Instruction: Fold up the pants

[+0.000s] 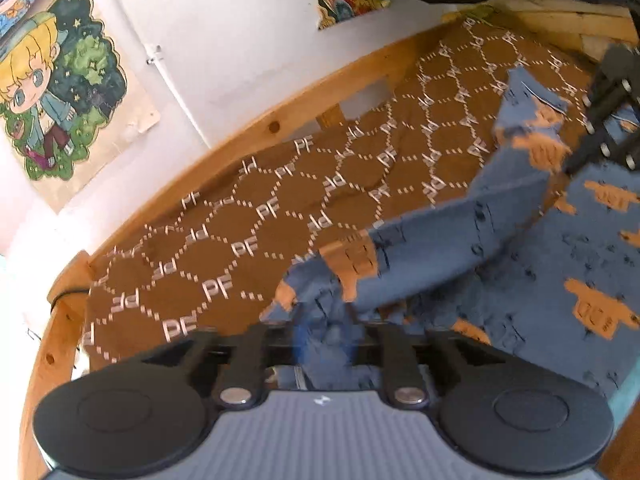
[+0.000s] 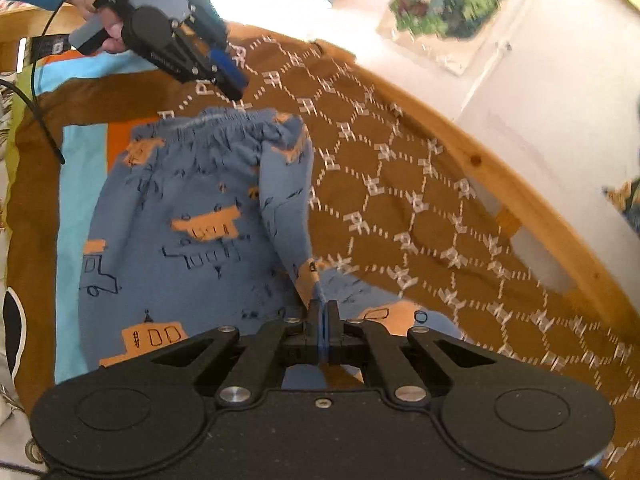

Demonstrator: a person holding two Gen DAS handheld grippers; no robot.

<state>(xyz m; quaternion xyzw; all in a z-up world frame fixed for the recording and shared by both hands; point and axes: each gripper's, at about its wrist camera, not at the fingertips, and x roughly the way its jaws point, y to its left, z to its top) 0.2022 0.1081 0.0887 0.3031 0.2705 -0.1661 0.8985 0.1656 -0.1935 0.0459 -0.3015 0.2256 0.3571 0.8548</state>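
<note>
Pants [image 2: 192,216] judged soft, light, limp, lying on bed blanket [image 2: 400,184]. Right gripper [image 2: 322,320] being clenched on hem fold. Left gripper [image 1: 324,332]: fabric between jaws, grip cannot be told. Waistband [image 2: 216,124] corners being judged best hold.

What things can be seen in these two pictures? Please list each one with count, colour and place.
pants: one, blue with orange prints, on the bedspread, one edge lifted
bedspread: one, brown with white letters, on the bed
bed frame: one, light wood, along the wall
posters: at least two, colourful, on the white wall
left gripper: black, jaws near the waistband
right gripper: black, jaws shut on the pants
hand: one, blue sleeve, holding the left gripper
</note>
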